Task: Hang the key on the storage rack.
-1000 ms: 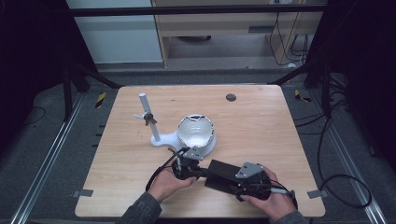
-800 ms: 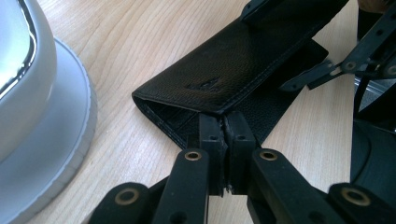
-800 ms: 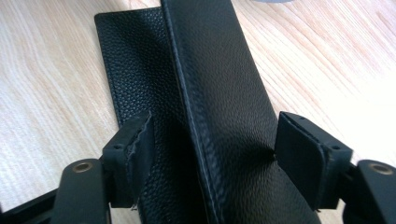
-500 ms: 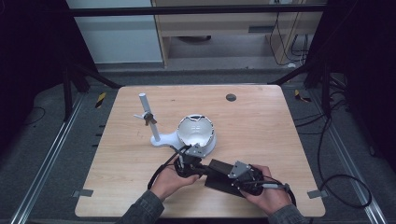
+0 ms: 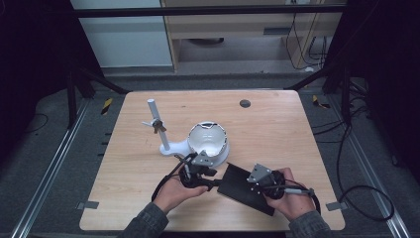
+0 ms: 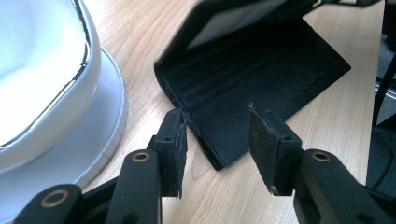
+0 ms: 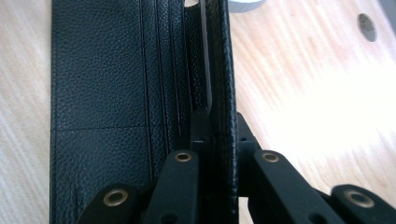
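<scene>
A black leather wallet (image 5: 242, 191) lies opened on the table near its front edge. My right gripper (image 7: 217, 116) is shut on one flap of the wallet (image 7: 102, 84), which stands on edge between its pads; its jaws have just been closing. My left gripper (image 6: 217, 121) is open, its jaws having just been opening. A corner of the wallet's lower flap (image 6: 261, 74) lies between its fingers, and the pads do not press on it. In the high view the left gripper (image 5: 213, 183) is at the wallet's left end and the right gripper (image 5: 250, 184) at its right.
A white bowl-shaped dish on a round base (image 5: 208, 141) sits just behind the wallet, close to my left gripper (image 6: 42, 79). A white post with a small clip (image 5: 157, 126) rises left of it. A dark hole (image 5: 244, 103) marks the table's far side.
Both hands have stayed nearly in place at the wallet. The right gripper has drawn slightly closer onto the wallet.
</scene>
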Tool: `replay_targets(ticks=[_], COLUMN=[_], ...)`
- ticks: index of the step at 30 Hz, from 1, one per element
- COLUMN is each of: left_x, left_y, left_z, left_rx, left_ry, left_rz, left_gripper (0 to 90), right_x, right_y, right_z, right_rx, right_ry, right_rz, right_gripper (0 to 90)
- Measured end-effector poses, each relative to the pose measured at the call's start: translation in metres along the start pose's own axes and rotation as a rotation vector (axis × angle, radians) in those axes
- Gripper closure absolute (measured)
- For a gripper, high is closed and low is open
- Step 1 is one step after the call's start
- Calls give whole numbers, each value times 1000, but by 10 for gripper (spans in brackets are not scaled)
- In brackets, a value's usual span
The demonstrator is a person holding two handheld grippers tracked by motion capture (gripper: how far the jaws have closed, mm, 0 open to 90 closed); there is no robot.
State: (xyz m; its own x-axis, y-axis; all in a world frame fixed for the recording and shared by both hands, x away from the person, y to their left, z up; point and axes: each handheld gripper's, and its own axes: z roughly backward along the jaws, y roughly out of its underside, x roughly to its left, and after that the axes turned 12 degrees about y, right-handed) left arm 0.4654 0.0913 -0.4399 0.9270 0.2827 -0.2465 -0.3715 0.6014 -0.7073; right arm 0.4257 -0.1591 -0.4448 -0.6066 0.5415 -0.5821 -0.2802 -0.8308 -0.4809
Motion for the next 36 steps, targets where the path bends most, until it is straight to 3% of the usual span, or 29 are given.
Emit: replay_targets(ticks=[10, 15, 25, 36], left_x=[-1, 2, 5, 8], left_y=[-8, -17, -26, -32], left_z=[11, 17, 15, 17], left_rx=[-7, -44, -62, -82], left_ry=[-30, -46, -43, -47], left_rz=[-11, -18, -32, -39], left_gripper=[487, 352, 219, 176], right_x=[-31, -43, -51, -57], right_y=[5, 5, 4, 1], right_z=[19, 30, 40, 48], right_rx=[-76, -128, -201, -256], right_ry=[6, 14, 45, 54], right_rz=[-87, -116, -142, -155], right_gripper=[843, 843, 843, 843])
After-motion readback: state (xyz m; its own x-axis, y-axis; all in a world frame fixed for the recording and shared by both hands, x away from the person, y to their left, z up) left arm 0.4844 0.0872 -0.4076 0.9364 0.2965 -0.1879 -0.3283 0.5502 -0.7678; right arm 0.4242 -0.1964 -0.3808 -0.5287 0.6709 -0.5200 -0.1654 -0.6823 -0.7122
